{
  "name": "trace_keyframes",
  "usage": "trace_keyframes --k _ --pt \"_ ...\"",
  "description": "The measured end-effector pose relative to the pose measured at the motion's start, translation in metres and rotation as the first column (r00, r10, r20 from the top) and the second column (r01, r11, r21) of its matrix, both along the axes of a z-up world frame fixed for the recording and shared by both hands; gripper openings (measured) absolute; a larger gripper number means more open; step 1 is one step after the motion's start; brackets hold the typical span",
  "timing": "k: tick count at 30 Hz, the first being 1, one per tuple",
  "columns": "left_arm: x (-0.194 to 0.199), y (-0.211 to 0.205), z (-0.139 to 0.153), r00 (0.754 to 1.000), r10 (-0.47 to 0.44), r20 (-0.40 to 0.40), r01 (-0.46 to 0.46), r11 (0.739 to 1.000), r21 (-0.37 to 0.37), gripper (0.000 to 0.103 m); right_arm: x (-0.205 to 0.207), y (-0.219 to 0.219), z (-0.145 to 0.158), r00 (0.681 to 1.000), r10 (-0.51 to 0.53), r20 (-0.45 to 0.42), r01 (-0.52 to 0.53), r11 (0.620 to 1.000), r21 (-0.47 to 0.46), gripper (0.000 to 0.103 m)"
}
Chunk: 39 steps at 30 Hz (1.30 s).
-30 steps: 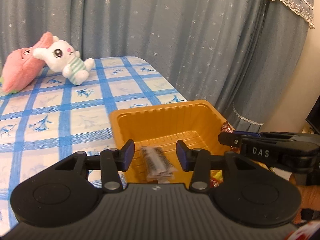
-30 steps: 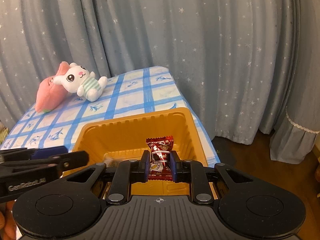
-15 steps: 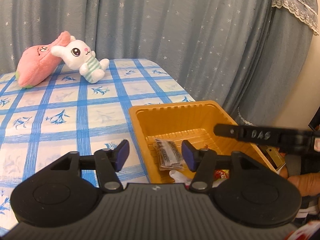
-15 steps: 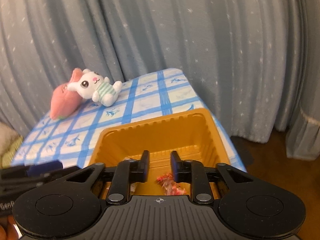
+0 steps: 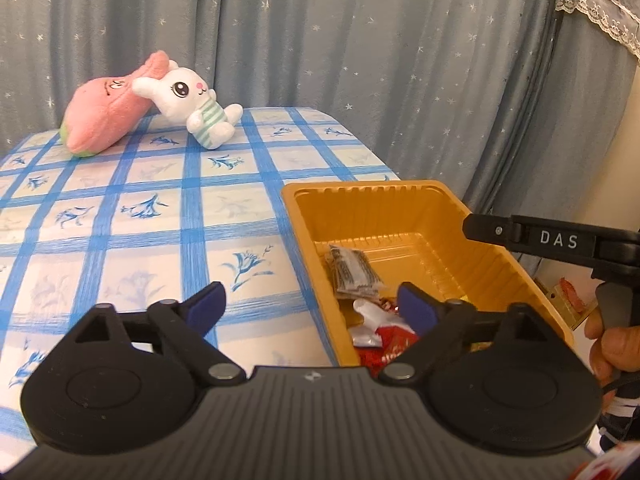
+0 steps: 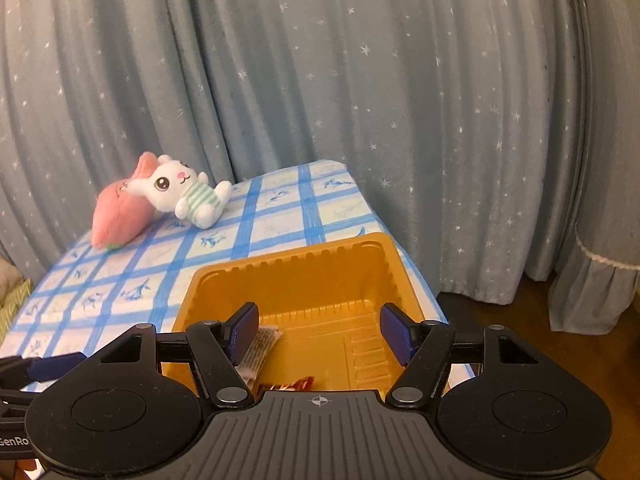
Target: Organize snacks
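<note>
Orange plastic tray (image 5: 492, 248), at tablecloth's (image 5: 132, 216) right edge: holds grey sachet (image 5: 352, 272), red wrappers (image 5: 390, 344). Left gripper (image 5: 312, 306), right gripper (image 6: 318, 330): wide open, empty. Risk: a nudge tips the light tray off the edge.

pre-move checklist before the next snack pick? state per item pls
1. Left gripper empty, jaws apart: ok.
2. Right gripper empty, jaws apart: ok.
3. Dark snack packet lying inside the orange tray: ok.
4. Red snack wrapper in the tray near its front wall: ok.
5. Tray fully on the checked tablecloth: cannot tell, its right side sits close to the table's edge.
6. More snacks left outside the tray: cannot tell.
</note>
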<state>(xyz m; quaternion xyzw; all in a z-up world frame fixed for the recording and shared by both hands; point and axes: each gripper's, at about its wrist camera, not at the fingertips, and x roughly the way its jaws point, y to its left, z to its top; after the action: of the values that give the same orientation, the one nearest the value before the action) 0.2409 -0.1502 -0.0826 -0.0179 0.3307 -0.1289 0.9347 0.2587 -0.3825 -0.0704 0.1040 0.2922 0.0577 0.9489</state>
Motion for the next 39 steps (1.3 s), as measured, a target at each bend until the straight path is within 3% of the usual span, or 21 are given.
trace_keyframes --k 4,9,26,39 --pt "-0.017 0.004 0.002 1.000 0.009 -0.007 -0.009 1.000 0.011 0.099 -0.018 0.007 0.002 1.000 -0.016 0.000 0.016 1.000 -0.024 0.069" --pt "-0.040 0.010 0.004 1.000 0.028 -0.013 -0.028 1.000 0.015 0.103 -0.052 0.014 0.001 0.999 -0.040 -0.003 0.040 0.999 -0.018 0.082" --pt "-0.134 0.033 0.030 0.989 0.132 -0.071 -0.132 0.991 0.012 0.103 -0.144 0.018 0.026 0.987 -0.049 -0.154 0.051 0.999 0.009 0.087" --pt "-0.194 0.044 0.062 0.979 0.189 -0.076 -0.190 0.982 0.005 0.103 -0.202 0.046 0.055 0.988 0.007 -0.157 -0.019 0.997 -0.074 0.087"
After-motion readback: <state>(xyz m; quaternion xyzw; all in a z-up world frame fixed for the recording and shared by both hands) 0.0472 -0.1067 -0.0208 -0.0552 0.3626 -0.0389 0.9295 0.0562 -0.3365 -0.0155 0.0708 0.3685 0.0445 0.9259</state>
